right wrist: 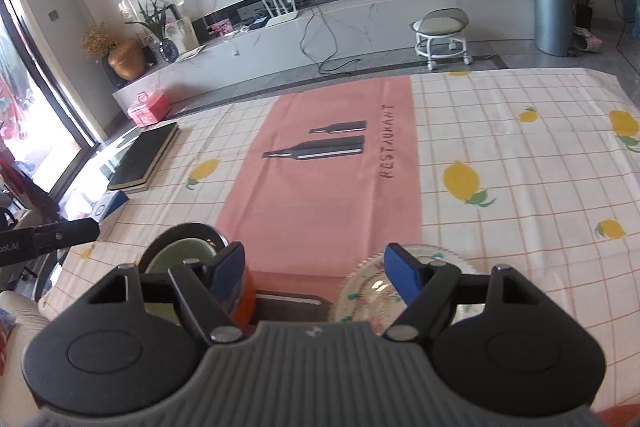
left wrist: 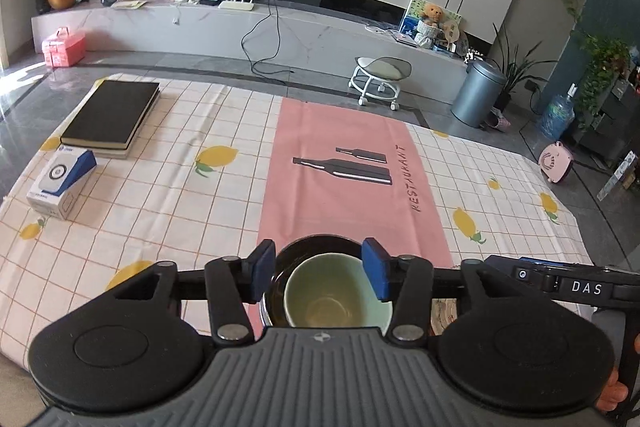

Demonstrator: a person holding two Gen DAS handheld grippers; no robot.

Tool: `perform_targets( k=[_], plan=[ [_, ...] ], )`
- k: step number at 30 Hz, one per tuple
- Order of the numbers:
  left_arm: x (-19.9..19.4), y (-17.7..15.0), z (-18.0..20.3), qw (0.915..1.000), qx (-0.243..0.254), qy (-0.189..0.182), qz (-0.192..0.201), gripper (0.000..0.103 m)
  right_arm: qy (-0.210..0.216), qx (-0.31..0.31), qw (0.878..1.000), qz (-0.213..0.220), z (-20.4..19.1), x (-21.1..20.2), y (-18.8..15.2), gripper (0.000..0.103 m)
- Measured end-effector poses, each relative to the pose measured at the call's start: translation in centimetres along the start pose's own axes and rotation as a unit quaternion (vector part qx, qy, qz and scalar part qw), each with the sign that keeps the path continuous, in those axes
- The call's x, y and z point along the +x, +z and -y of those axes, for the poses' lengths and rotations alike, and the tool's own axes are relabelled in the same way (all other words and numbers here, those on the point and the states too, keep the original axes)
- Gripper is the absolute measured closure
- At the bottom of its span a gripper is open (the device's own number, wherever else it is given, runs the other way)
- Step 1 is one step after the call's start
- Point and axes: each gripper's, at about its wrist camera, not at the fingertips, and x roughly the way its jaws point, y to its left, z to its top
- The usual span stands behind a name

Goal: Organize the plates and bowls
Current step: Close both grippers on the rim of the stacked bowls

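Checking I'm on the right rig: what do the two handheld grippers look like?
Both match: left gripper and right gripper have blue finger pads on black linkage arms, two round black discs and a ribbed grey body. White "DAS" lettering marks the black device alongside.

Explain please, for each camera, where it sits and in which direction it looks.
Left wrist: on the left claw, looking forward across the table; its pads flank a green bowl inside a dark bowl; fingertips at lower right.
Right wrist: on the right claw, open, facing the TV wall; glass plate nearby.
Shared: pink placemat, black book, green bowl.
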Motion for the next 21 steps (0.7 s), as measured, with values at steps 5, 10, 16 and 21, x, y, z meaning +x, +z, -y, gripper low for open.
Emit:
perform_targets(
  k=[5,10,16,21],
  plan=[
    [2.6,-0.5,-3.0,0.9956,-0.063,-0.031,-0.063,0.037,0.016,0.017,0.998,-0.053,-3.3,3.1,0.9,0.023],
    [5.3,-2.0,-5.0,0.9901,-0.099,-0.038,-0.092,0.037,0.027,0.046,0.993,-0.106,-4.8,6.3,0.3,0.022],
    [7.9,-2.9,-6.3,0.9849,-0.120,-0.038,-0.119,0.037,0.014,0.088,0.983,-0.160,-4.1,10.0,-1.2,0.023],
    [10.1,-3.9,-7.6,0.9717,-0.177,-0.047,-0.149,0.037,0.020,0.138,0.971,-0.195,-3.2,12.5,-2.3,0.033]
  ],
)
